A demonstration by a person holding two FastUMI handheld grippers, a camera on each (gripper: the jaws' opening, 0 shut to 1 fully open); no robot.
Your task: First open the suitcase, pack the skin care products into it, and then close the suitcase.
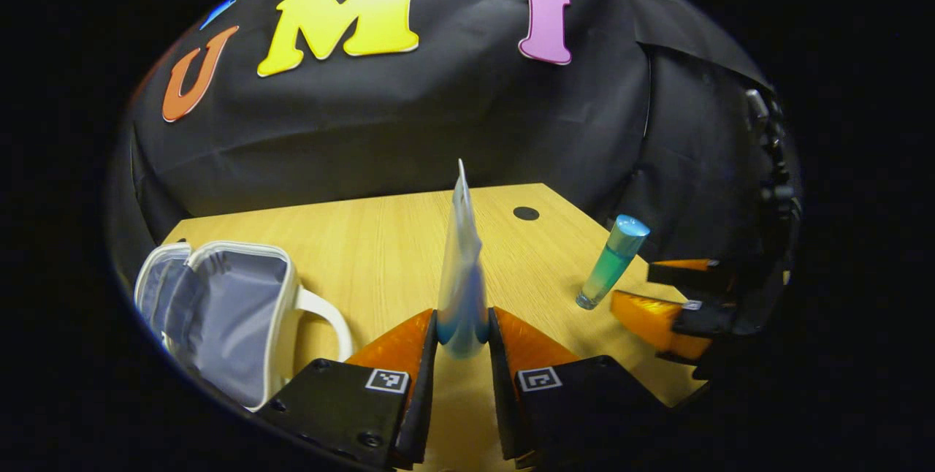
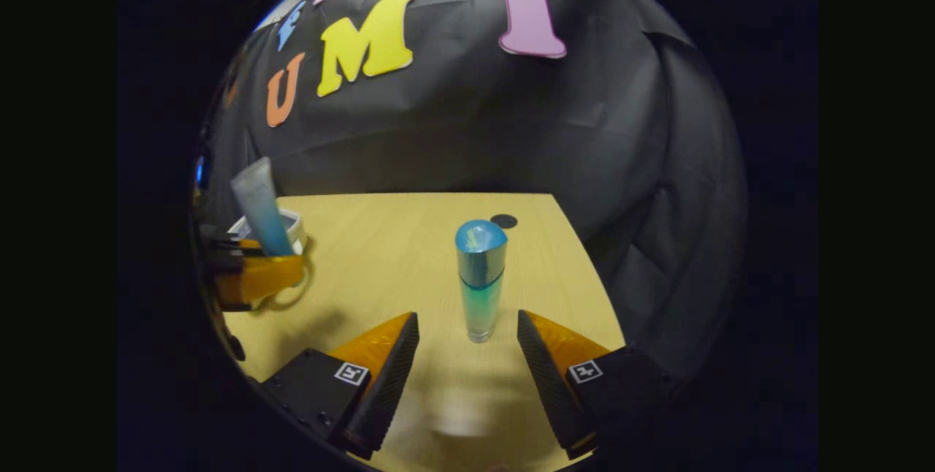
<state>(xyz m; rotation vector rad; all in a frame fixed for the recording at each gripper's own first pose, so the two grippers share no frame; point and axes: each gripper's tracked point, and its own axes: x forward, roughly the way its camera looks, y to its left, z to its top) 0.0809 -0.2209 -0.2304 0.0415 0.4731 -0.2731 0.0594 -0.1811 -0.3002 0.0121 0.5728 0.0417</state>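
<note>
My left claw (image 1: 462, 337) pinched the pale blue squeeze tube (image 1: 462, 267) upright, ready for the open white suitcase (image 1: 219, 311) at lower left. My right claw (image 2: 467, 340) stood wide, framing the standing teal glass bottle (image 2: 481, 282) mid-table (image 2: 394, 253).

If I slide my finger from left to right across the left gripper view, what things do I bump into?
Open suitcase → tube held in the left tool → round dark spot on the table → blue-green bottle → right tool.
</note>
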